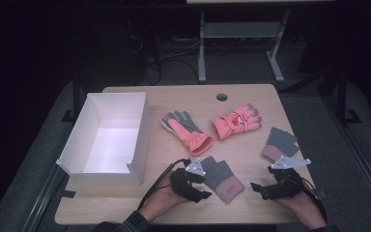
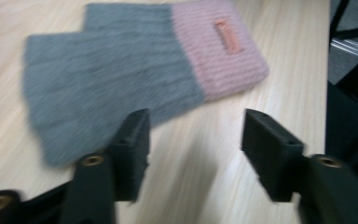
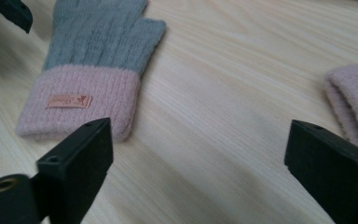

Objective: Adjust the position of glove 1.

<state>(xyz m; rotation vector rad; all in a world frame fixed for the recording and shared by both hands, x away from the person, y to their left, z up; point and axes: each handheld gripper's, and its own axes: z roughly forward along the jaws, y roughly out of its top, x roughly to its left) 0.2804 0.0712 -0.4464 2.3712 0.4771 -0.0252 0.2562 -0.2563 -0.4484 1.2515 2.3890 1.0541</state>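
A grey knit glove with a pink cuff (image 1: 222, 176) (image 2: 135, 70) (image 3: 93, 60) lies flat near the table's front edge, between my two grippers. My left gripper (image 1: 200, 189) (image 2: 196, 149) hovers just left of it, jaws open over bare wood with nothing between them. On the other side, my right gripper (image 1: 262, 189) (image 3: 198, 154) stands wide open and empty. The matching grey and pink glove (image 1: 279, 144) (image 3: 354, 102) lies behind the right gripper. Two orange ski gloves (image 1: 188, 129) (image 1: 236, 121) rest at mid-table.
An empty white box (image 1: 142, 130) stands on the left half of the wooden table (image 1: 251, 208). A round cable hole (image 1: 221, 97) sits near the far edge. Table legs and cables stand on the dark floor beyond.
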